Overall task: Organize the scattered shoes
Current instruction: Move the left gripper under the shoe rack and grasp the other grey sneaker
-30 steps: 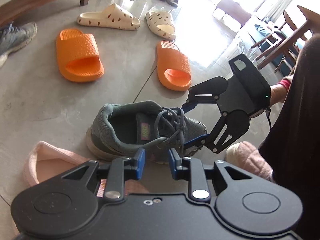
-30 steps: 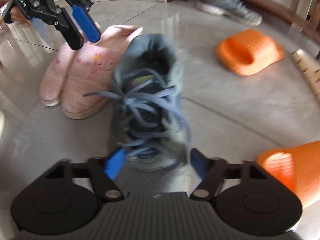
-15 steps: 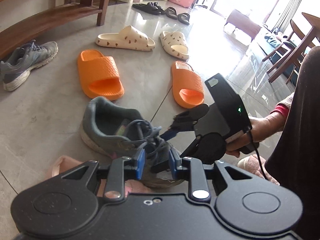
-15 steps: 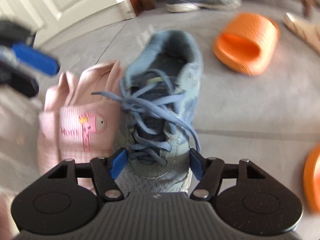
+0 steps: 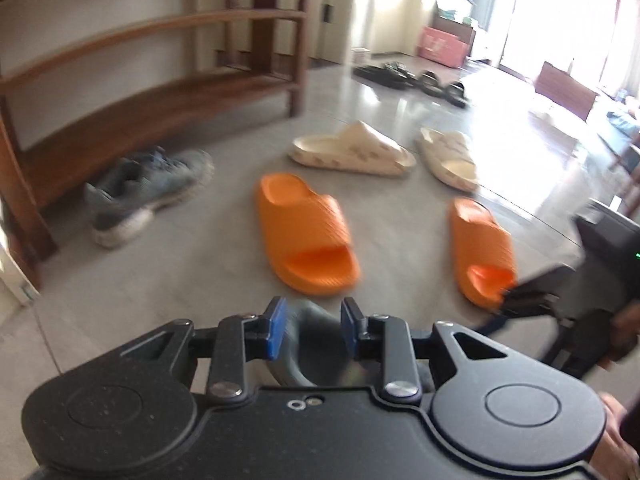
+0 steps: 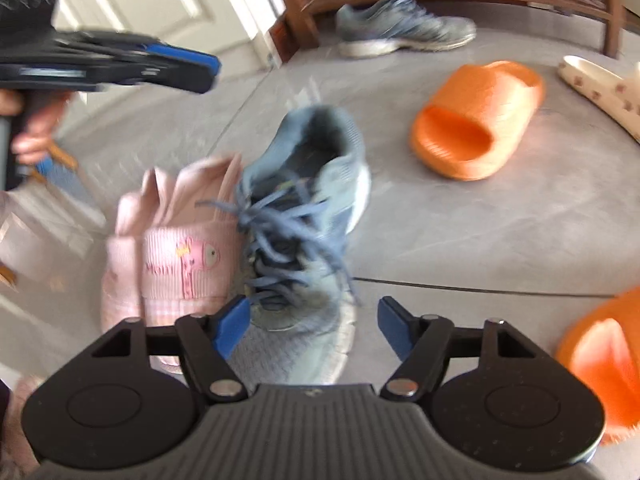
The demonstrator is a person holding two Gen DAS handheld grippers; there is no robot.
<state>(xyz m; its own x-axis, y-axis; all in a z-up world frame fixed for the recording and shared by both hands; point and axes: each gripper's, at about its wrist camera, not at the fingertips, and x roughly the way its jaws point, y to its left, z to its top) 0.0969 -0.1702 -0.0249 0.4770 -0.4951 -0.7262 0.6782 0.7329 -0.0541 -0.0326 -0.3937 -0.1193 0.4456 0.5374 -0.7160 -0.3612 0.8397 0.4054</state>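
Note:
A grey lace-up sneaker (image 6: 316,200) lies on the floor tiles with its toe toward my right gripper (image 6: 314,320). That gripper is open, its blue fingers on either side of the toe. My left gripper (image 5: 313,328) hovers above the sneaker's heel (image 5: 296,364), with a narrow gap between its fingers and nothing held. In the right wrist view the left gripper (image 6: 200,66) hangs high at the left, apart from the shoe. The matching sneaker (image 5: 148,192) lies by the wooden shoe rack (image 5: 160,96). The frames are blurred.
Two pink slippers (image 6: 180,252) touch the sneaker's left side. Two orange slides (image 5: 308,232) (image 5: 484,248) and two cream slides (image 5: 348,152) (image 5: 448,160) lie scattered ahead. Black sandals (image 5: 412,78) sit farther back. A hand holds the right gripper (image 5: 500,308) at the right edge.
My left gripper has risen and passed over the sneaker toward its heel, and now faces the rack. The right gripper has stayed open at the toe.

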